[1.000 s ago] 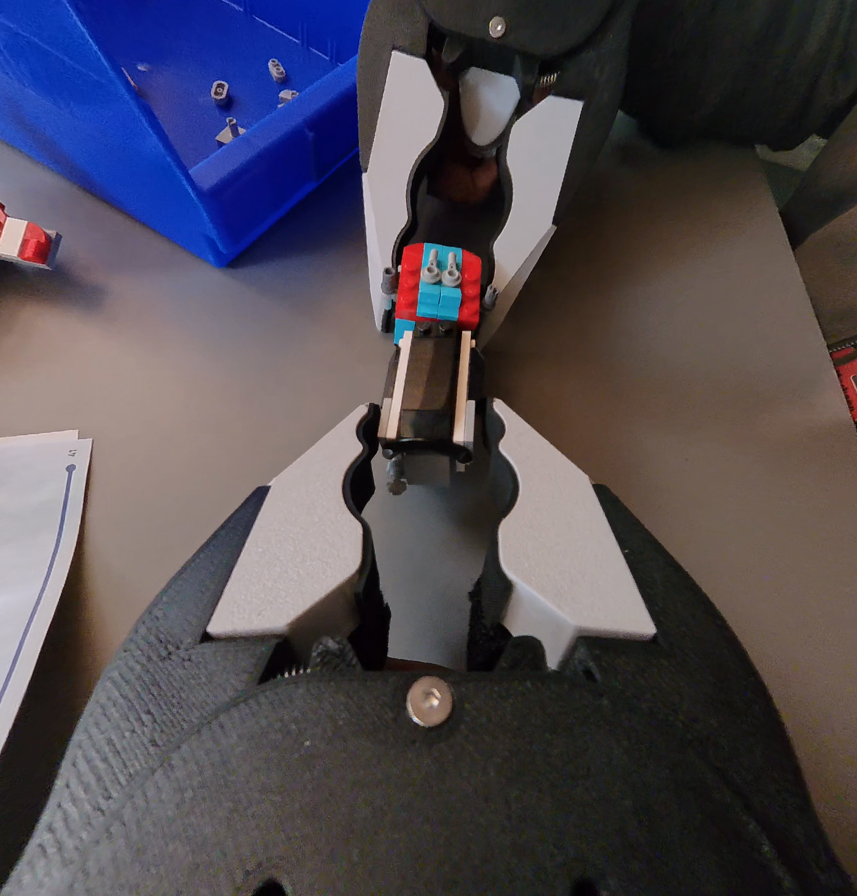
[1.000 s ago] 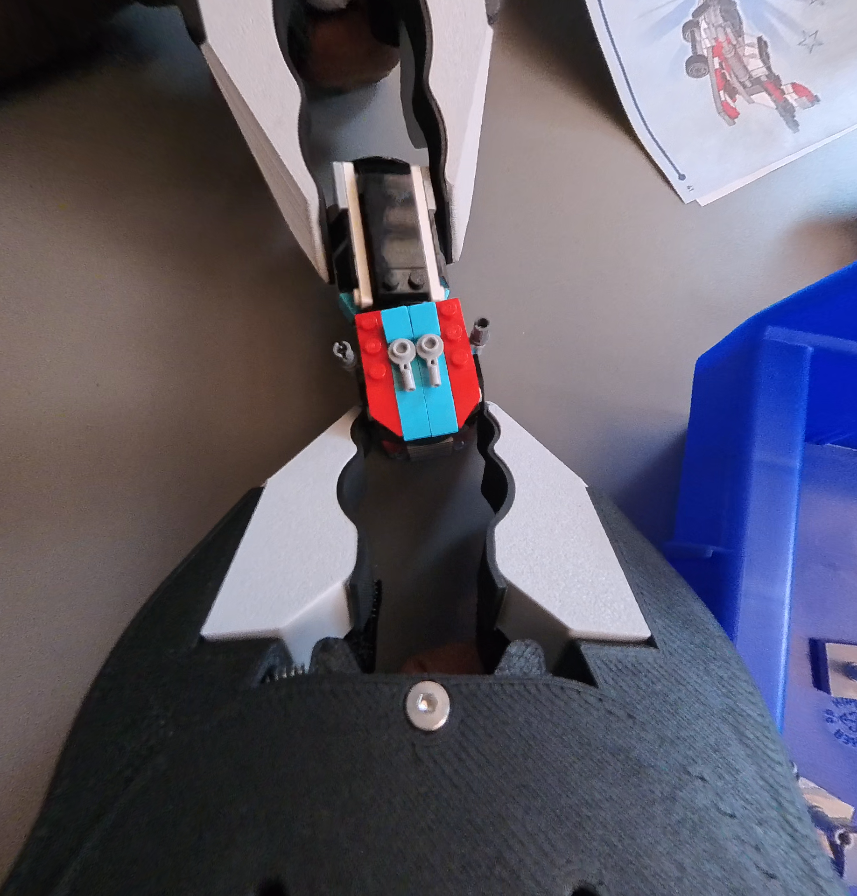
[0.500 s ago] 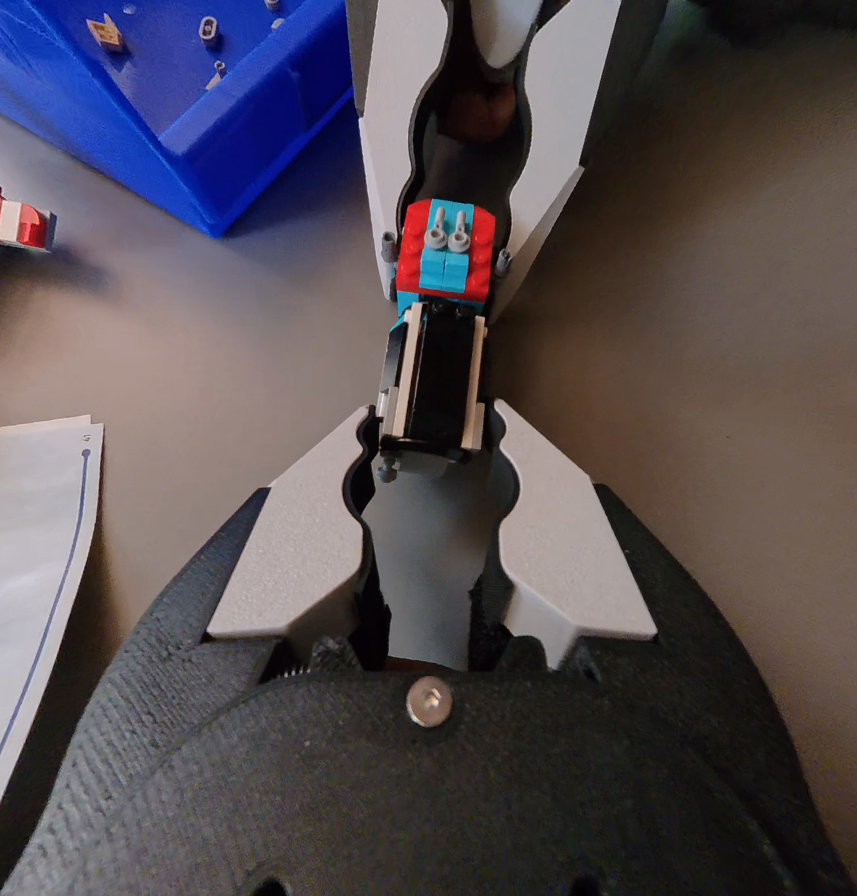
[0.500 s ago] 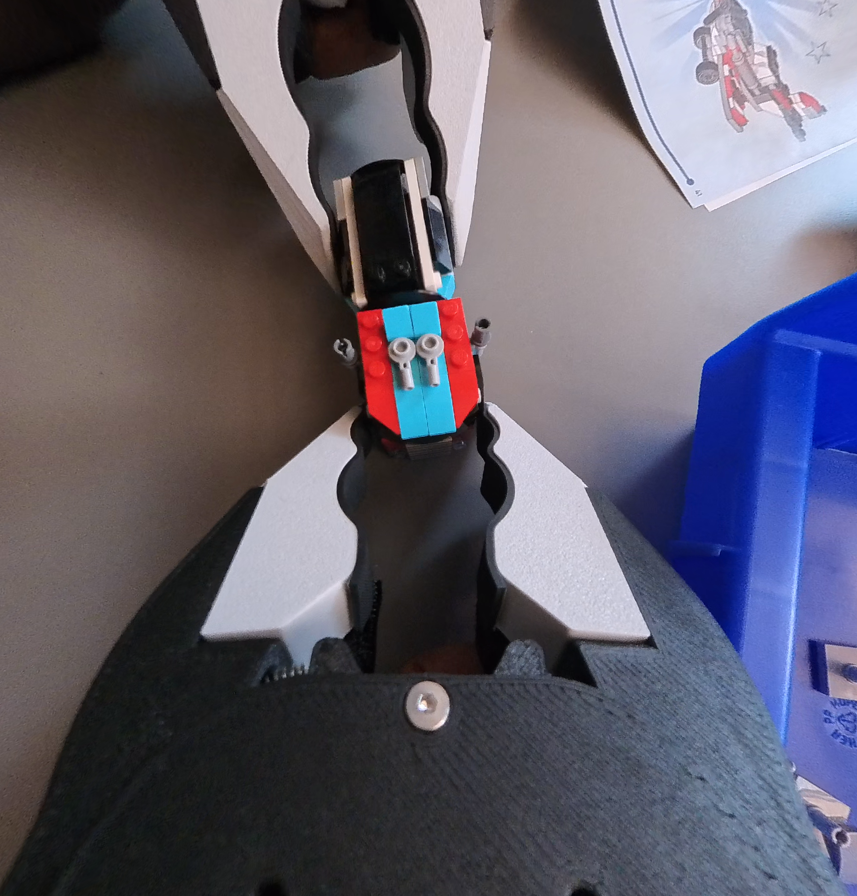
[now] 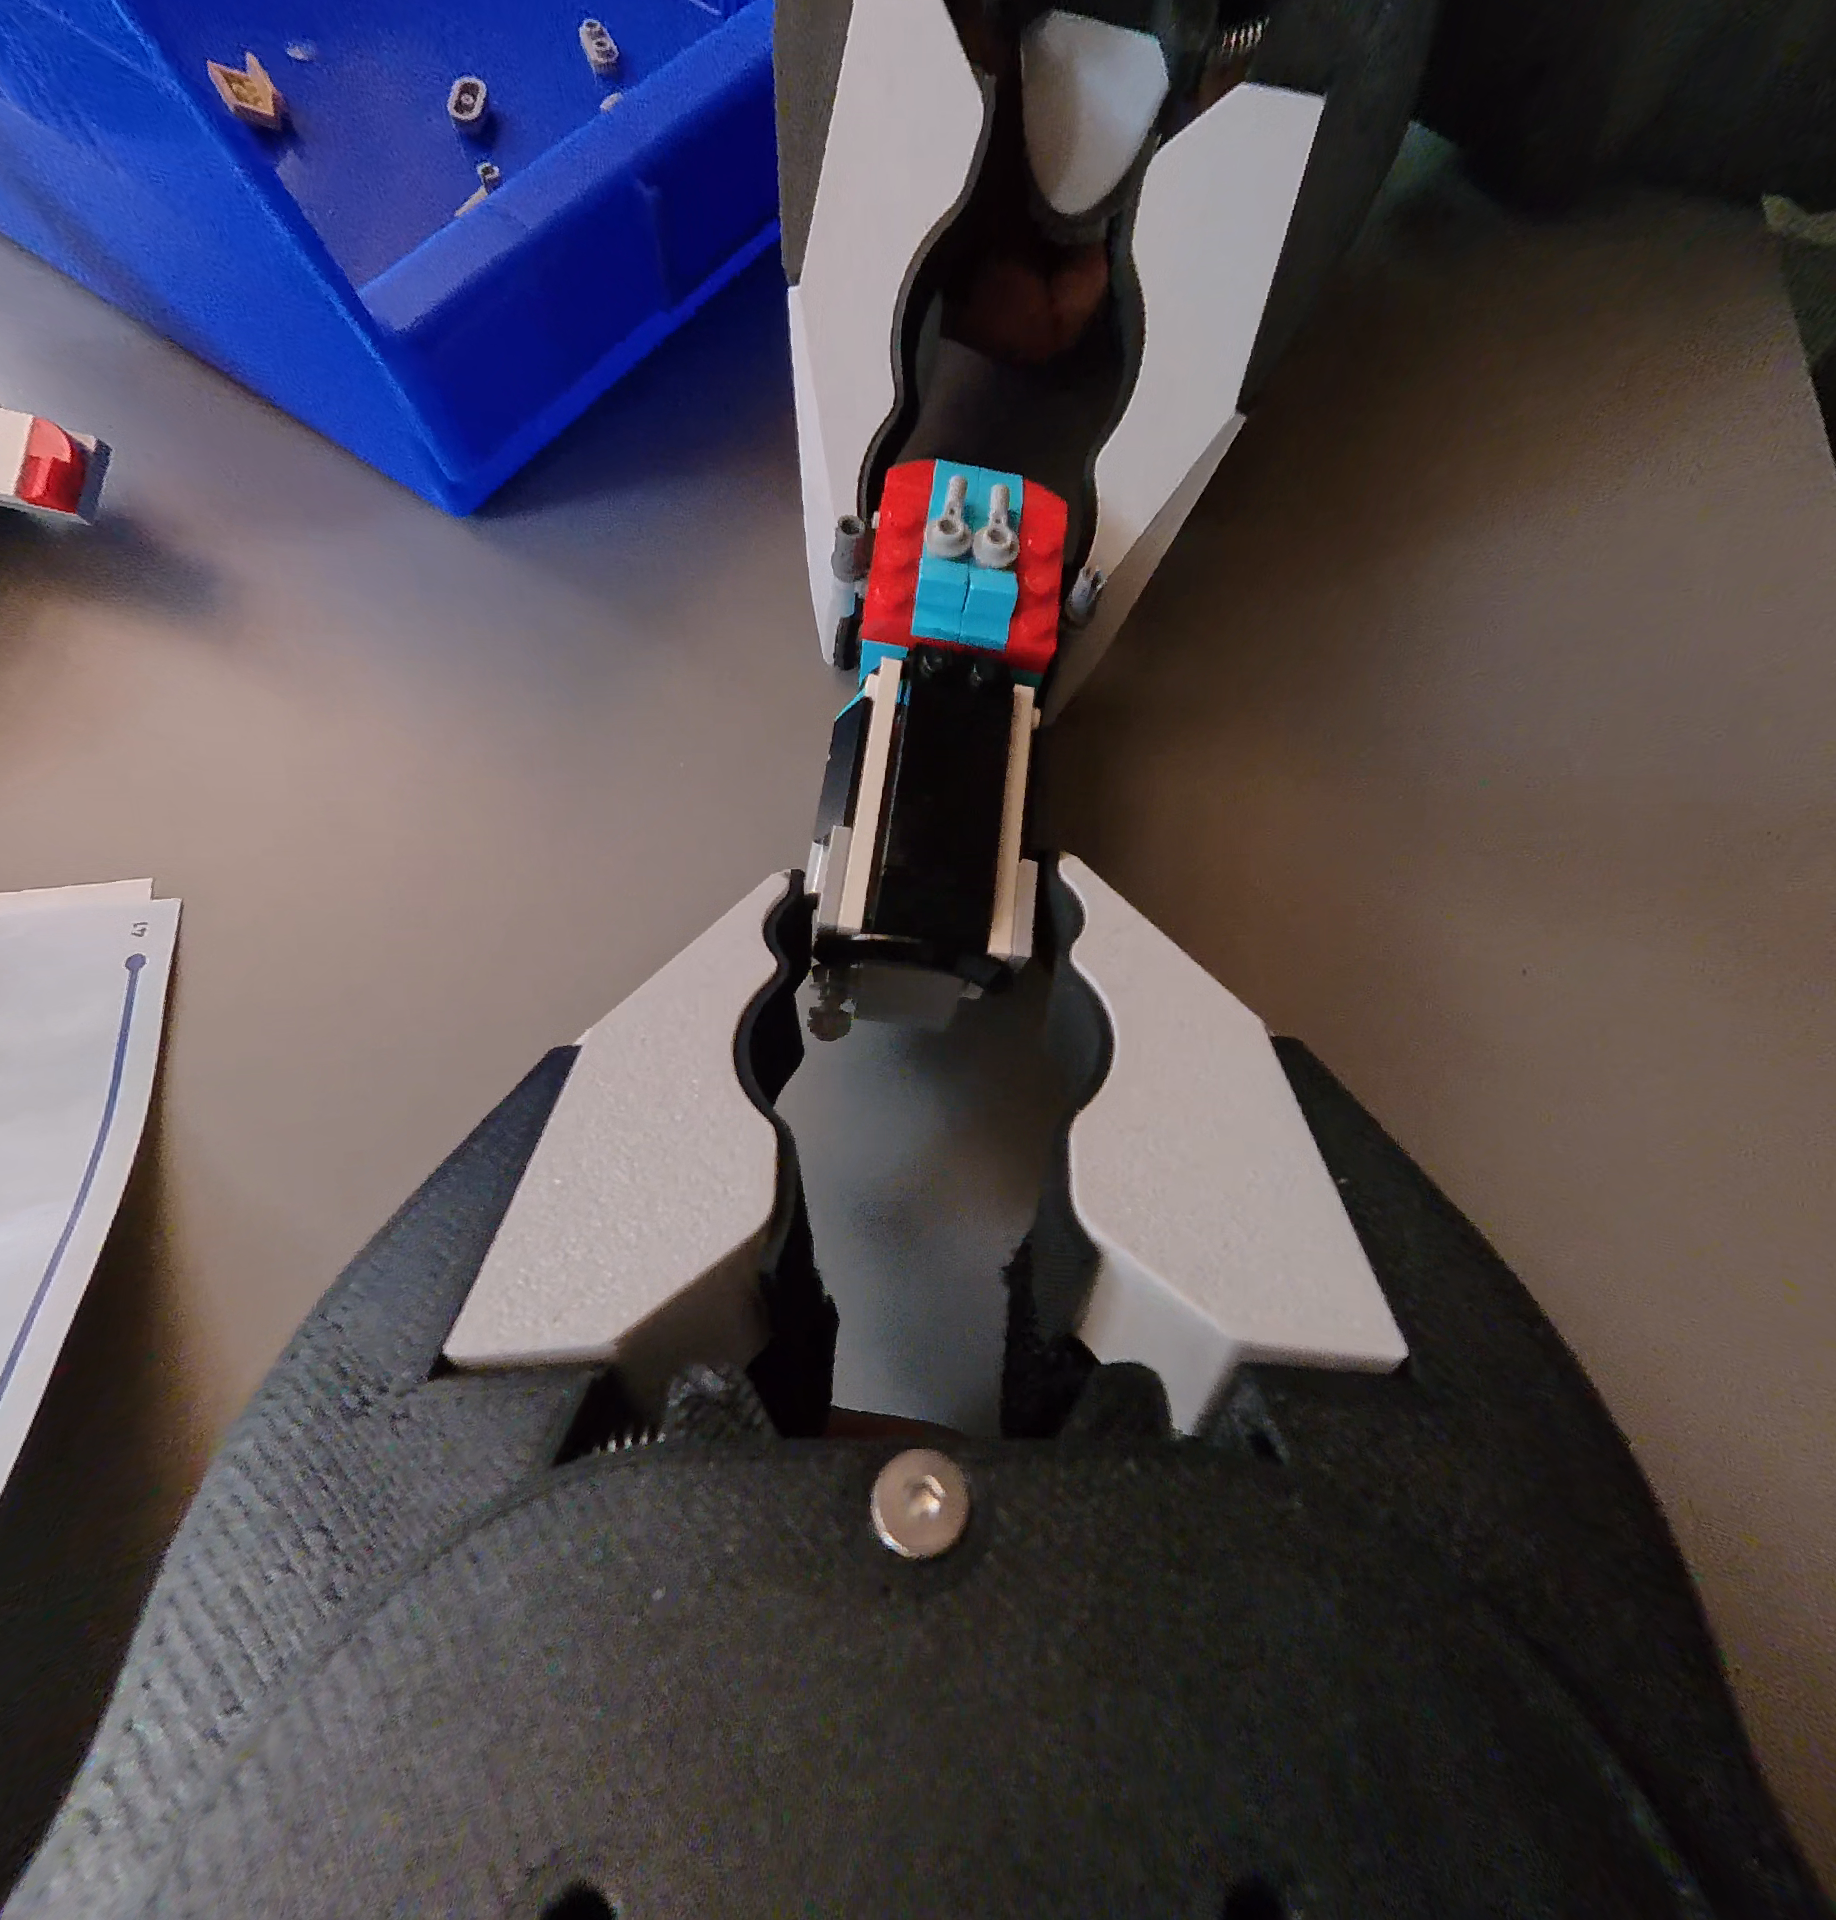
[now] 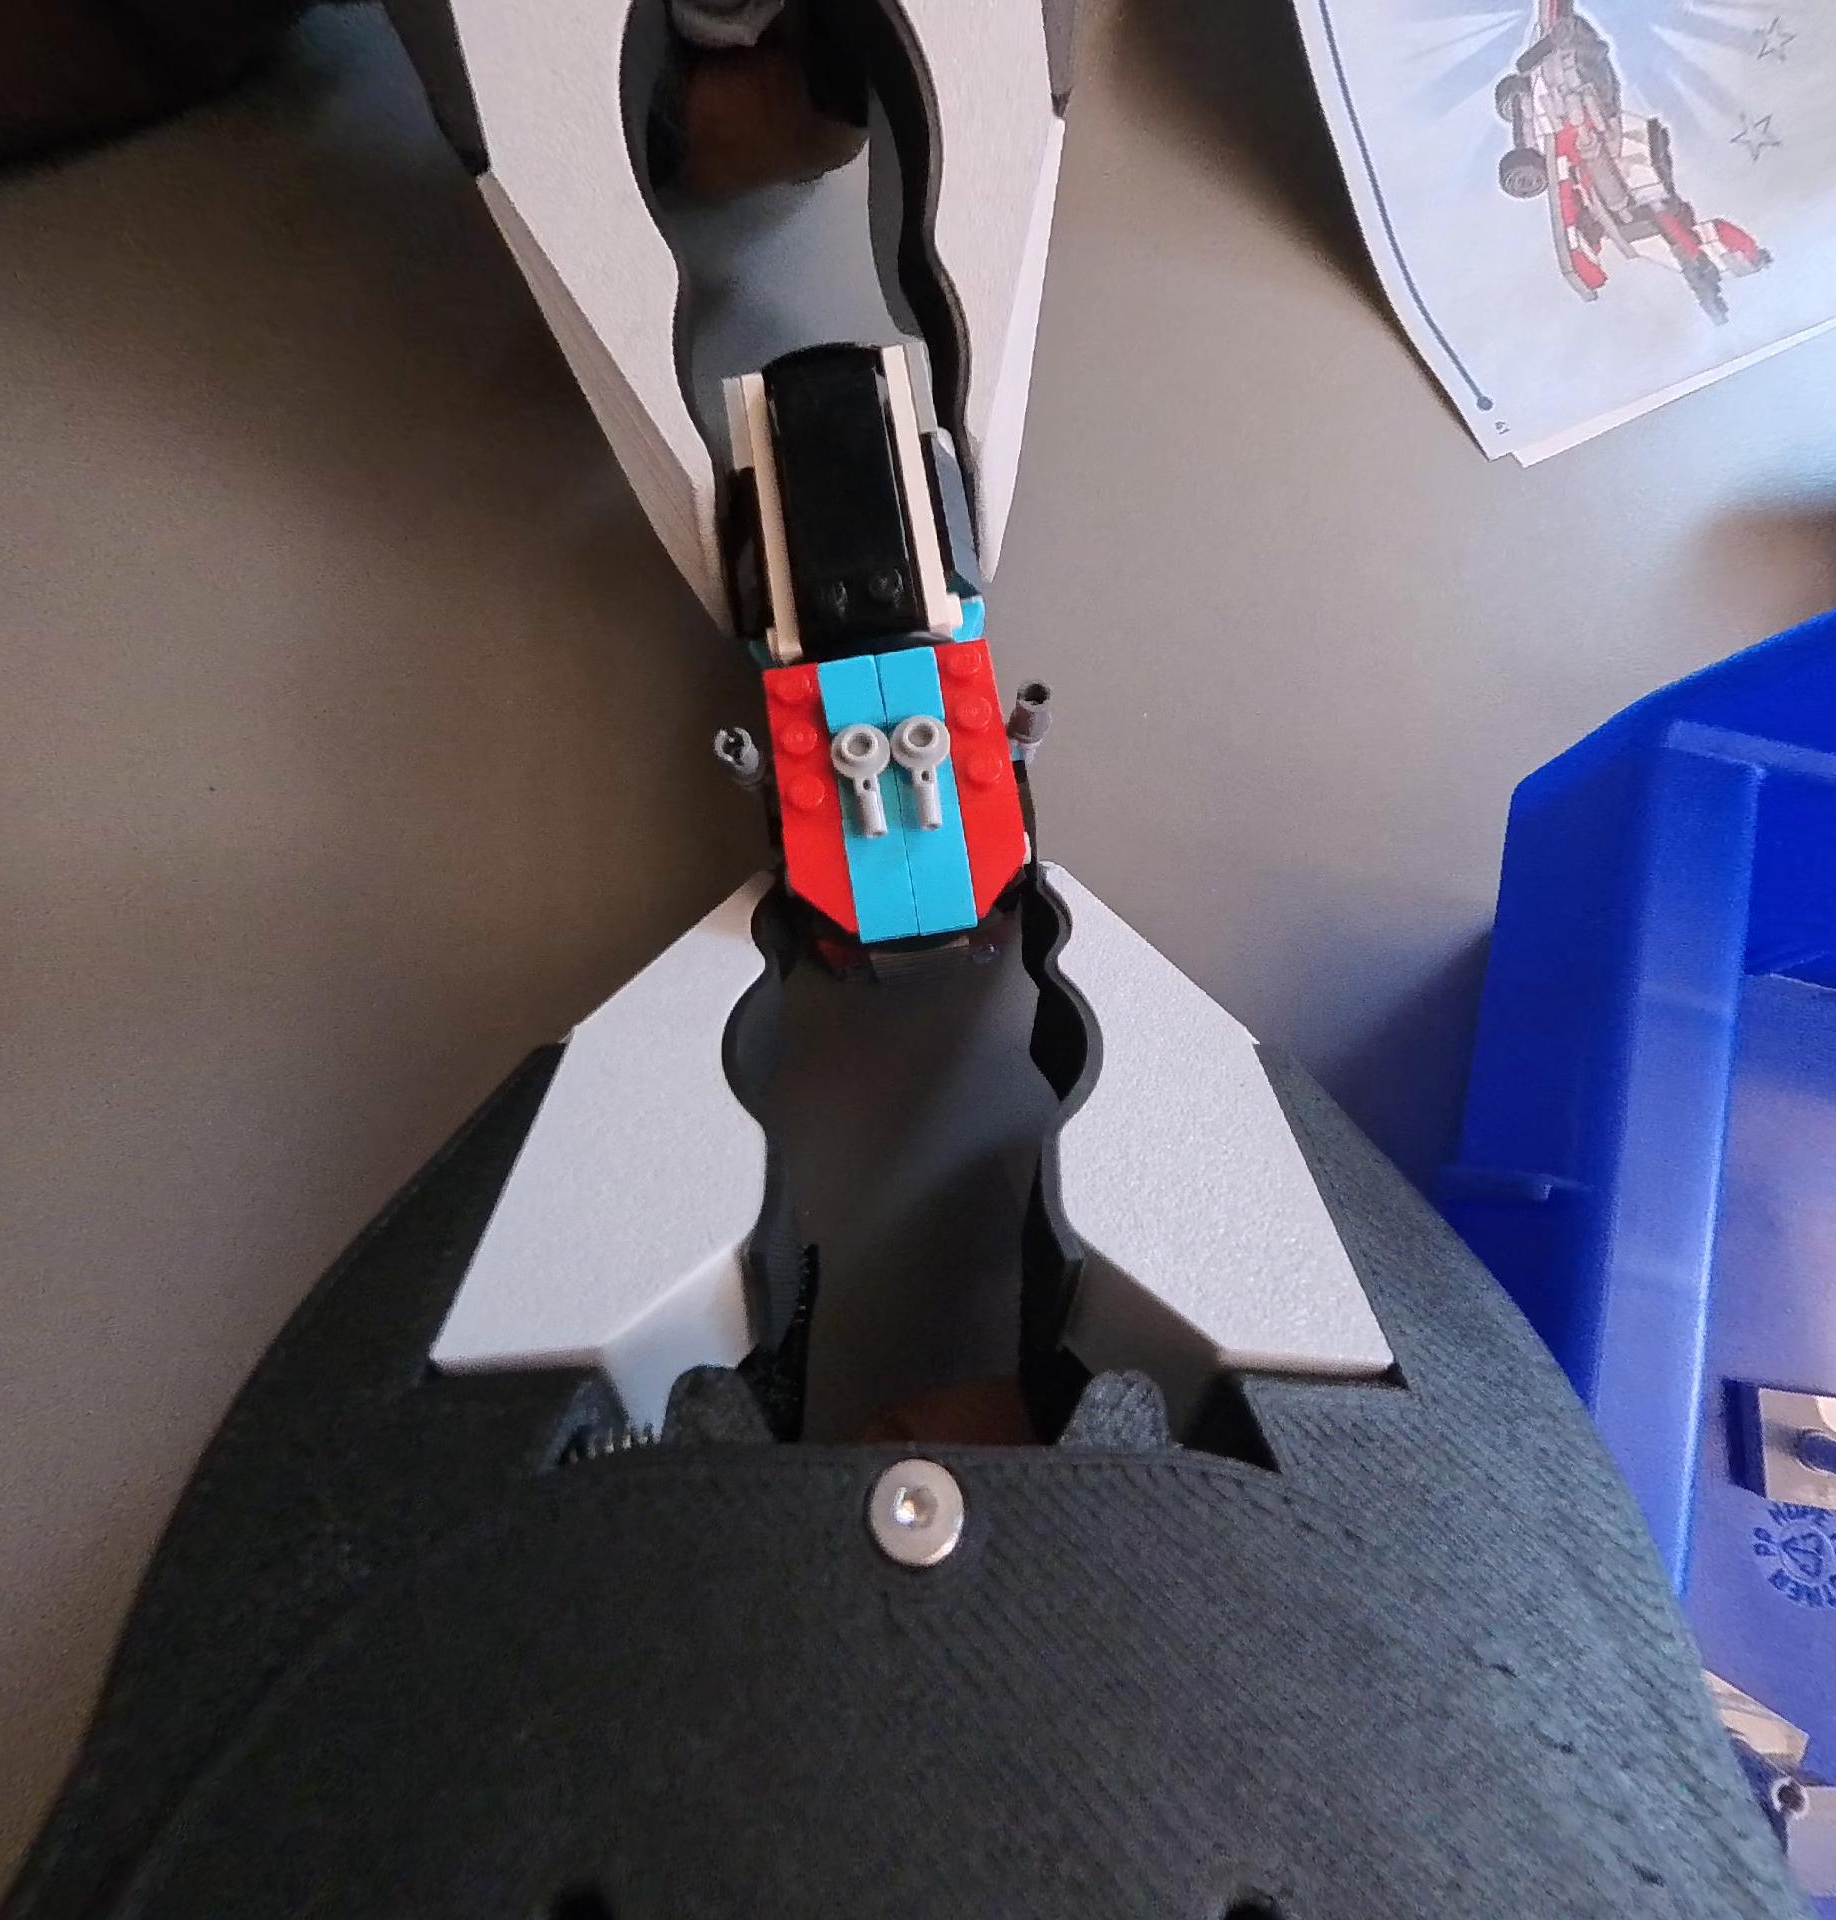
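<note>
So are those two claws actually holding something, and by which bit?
Yes, both hold one toy brick car. The left gripper clamps its black-and-white end, the right gripper its red-and-turquoise end.

small embossed marks on the blue bin (image 6: 1797, 1579); page number on the booklet (image 6: 1579, 208).

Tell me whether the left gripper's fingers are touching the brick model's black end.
Touching. The left wrist view shows the fingers pressed against both sides of the brick model.
</note>
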Tool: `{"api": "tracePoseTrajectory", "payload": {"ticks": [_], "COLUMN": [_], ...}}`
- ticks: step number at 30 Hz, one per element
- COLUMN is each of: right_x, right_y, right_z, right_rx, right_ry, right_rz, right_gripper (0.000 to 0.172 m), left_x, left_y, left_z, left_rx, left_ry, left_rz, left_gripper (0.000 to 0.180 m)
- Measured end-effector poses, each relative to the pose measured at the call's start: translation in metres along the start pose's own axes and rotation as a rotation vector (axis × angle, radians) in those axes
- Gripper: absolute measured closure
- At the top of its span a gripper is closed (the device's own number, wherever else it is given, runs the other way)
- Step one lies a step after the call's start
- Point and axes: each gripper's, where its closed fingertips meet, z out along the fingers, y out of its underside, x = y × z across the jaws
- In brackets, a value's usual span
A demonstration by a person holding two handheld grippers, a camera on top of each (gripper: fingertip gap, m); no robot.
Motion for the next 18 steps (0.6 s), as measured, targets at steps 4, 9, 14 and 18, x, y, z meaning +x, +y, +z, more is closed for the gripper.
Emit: {"api": "tracePoseTrajectory", "payload": {"ticks": [4, 9, 14, 18], "right_x": [-0.0003, -0.0005, -0.0006, -0.0009], "right_y": [0.0000, 0.0000, -0.0001, 0.0001], "right_z": [0.0002, 0.0002, 0.0003, 0.0000], "right_rx": [0.002, 0.005, 0.006, 0.008], "right_ry": [0.004, 0.007, 0.005, 0.006], "right_rz": [-0.006, -0.009, -0.008, -0.010], "right_gripper": [0.126, 0.126, 0.126, 0.126], "left_x": [0.0003, -0.0003, -0.0004, -0.0007], "left_y": [0.0011, 0.0017, 0.0014, -0.0032], "left_z": [0.0002, 0.0008, 0.0008, -0.0004], "left_rx": [-0.001, 0.000, 0.001, 0.032], "left_ry": [-0.002, -0.016, -0.022, -0.018], "left_rz": [0.004, 0.010, 0.019, 0.020], "left_gripper": [0.135, 0.134, 0.134, 0.135]}}
